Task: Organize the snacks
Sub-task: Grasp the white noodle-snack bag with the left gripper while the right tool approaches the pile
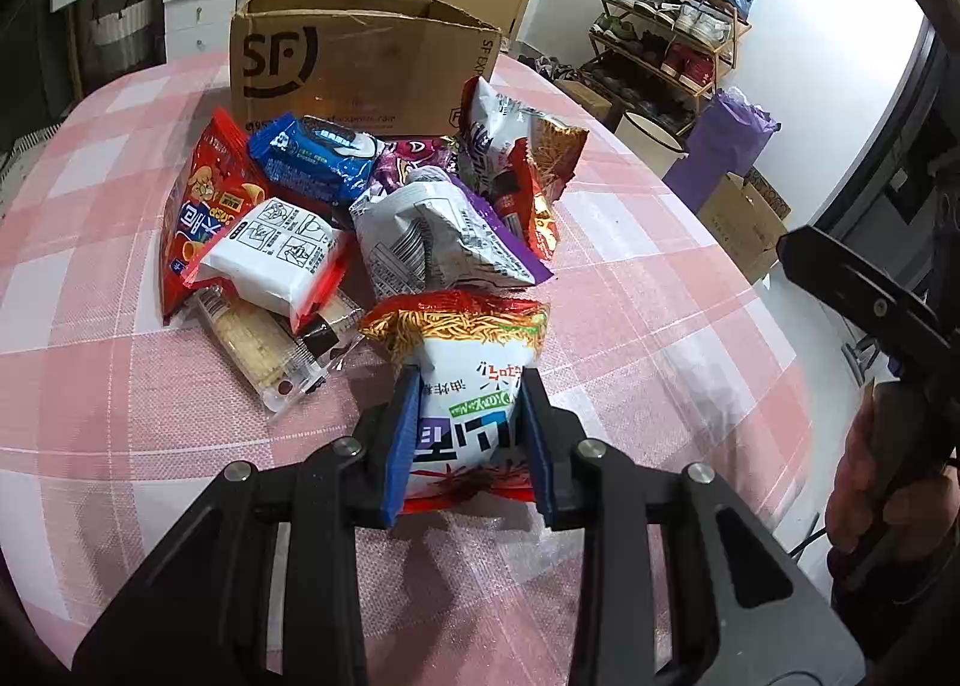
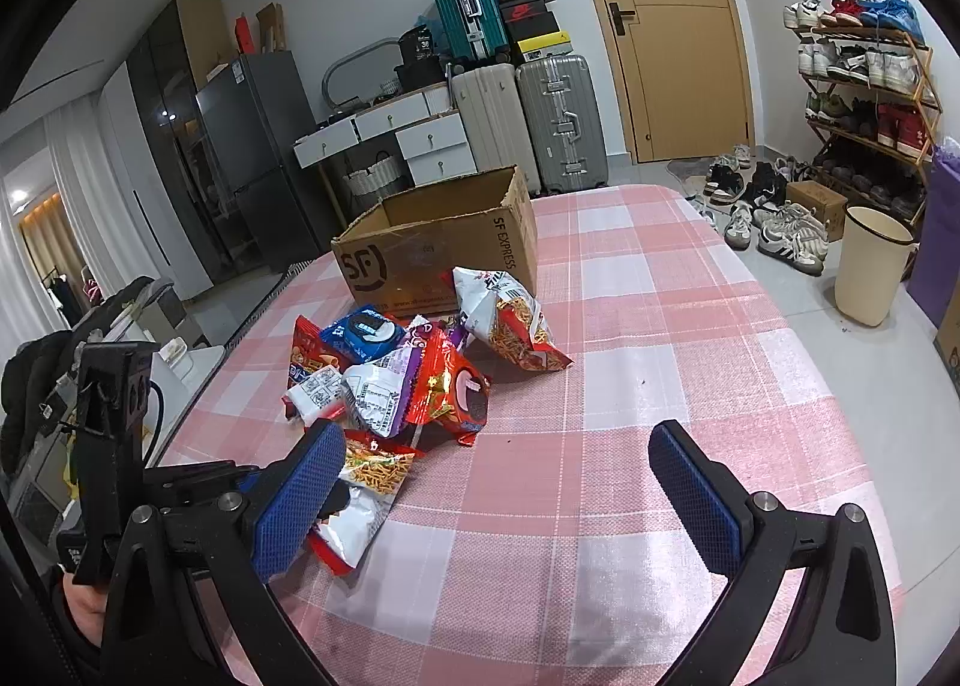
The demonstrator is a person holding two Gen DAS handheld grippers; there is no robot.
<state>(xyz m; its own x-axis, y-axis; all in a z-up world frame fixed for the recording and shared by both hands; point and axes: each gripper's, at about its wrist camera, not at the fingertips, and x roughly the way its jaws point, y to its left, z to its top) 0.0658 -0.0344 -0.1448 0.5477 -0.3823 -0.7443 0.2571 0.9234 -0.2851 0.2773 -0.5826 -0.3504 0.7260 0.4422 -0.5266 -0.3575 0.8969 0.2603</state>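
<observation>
My left gripper [image 1: 468, 440] is shut on a white noodle-snack bag [image 1: 468, 362] with a red and gold top, held at the near edge of the snack pile. The same bag shows in the right wrist view [image 2: 360, 500]. The pile holds a blue cookie pack [image 1: 312, 158], a red snack bag [image 1: 204, 206], a white packet [image 1: 276, 254], a purple-edged bag [image 1: 438, 236] and a cracker pack [image 1: 264, 350]. An open SF cardboard box [image 1: 360, 62] stands behind the pile. My right gripper [image 2: 498, 482] is open and empty above the tablecloth, right of the pile.
The table has a pink and white checked cloth [image 2: 660, 326]. Beyond it stand suitcases [image 2: 558, 122], white drawers [image 2: 432, 140], a shoe rack [image 2: 864, 86], a cream bin [image 2: 870, 272] and shoes on the floor. The left gripper's body shows at the left of the right wrist view [image 2: 114, 446].
</observation>
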